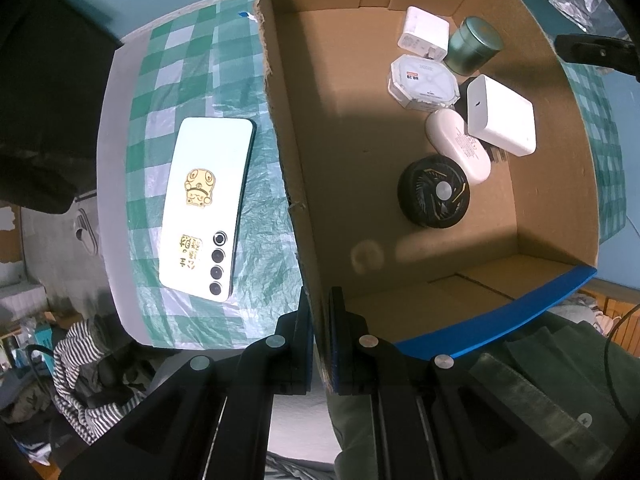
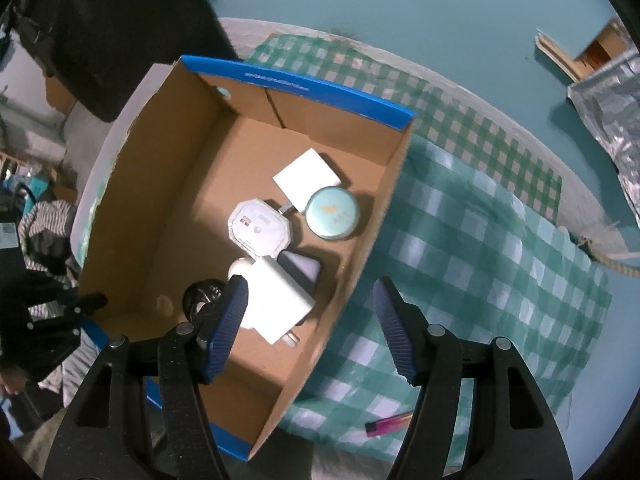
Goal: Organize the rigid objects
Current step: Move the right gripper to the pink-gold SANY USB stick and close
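Tabletop (image 1: 116, 200) w/ green-white checked cloth (image 2: 480, 240). Directly on cloth: cardboard box (image 2: 372, 216), white phone (image 1: 208, 200) face down at box's 9 o'clock in left view, pink lighter (image 2: 388, 426) near box, right view.

One cardboard box (image 1: 440, 152) holds two white chargers (image 1: 502, 116), one green round tin (image 1: 474, 44), one white octagonal case (image 1: 424, 82), one white oval case (image 1: 456, 144), one black round fan (image 1: 434, 192) and one dark thing half hidden under them, seven items in all. Outside the box lie one white phone (image 1: 208, 204) and one pink lighter (image 2: 388, 426), and two grippers are in view
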Demonstrator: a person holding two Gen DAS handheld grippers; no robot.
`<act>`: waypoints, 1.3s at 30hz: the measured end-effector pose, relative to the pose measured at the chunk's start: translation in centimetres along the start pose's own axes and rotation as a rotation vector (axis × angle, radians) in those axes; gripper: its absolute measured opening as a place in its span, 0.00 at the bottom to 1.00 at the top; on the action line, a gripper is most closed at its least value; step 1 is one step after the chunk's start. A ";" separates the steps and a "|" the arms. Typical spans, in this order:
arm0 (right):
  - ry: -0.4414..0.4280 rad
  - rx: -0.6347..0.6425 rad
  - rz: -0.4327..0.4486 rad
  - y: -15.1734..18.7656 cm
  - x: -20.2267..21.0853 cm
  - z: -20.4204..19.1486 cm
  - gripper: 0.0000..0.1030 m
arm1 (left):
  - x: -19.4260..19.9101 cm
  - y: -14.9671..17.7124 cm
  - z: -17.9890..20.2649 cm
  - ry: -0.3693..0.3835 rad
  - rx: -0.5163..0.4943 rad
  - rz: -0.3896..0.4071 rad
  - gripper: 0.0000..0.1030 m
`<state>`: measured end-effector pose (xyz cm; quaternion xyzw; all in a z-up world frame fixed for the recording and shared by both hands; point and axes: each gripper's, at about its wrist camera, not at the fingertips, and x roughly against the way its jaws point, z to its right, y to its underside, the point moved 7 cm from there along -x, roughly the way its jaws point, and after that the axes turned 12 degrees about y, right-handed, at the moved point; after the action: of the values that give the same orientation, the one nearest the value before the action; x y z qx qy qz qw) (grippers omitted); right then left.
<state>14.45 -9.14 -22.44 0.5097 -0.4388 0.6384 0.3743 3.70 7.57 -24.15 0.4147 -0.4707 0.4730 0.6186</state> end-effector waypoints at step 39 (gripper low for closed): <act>0.031 -0.588 -0.269 17.2 -7.8 12.9 0.64 | 0.2 0.2 0.2 0.012 -0.040 0.000 0.06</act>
<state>4.23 -27.28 -31.92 0.4235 -0.5275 0.4369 0.5929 3.50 7.43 -23.90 0.3994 -0.4762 0.4662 0.6296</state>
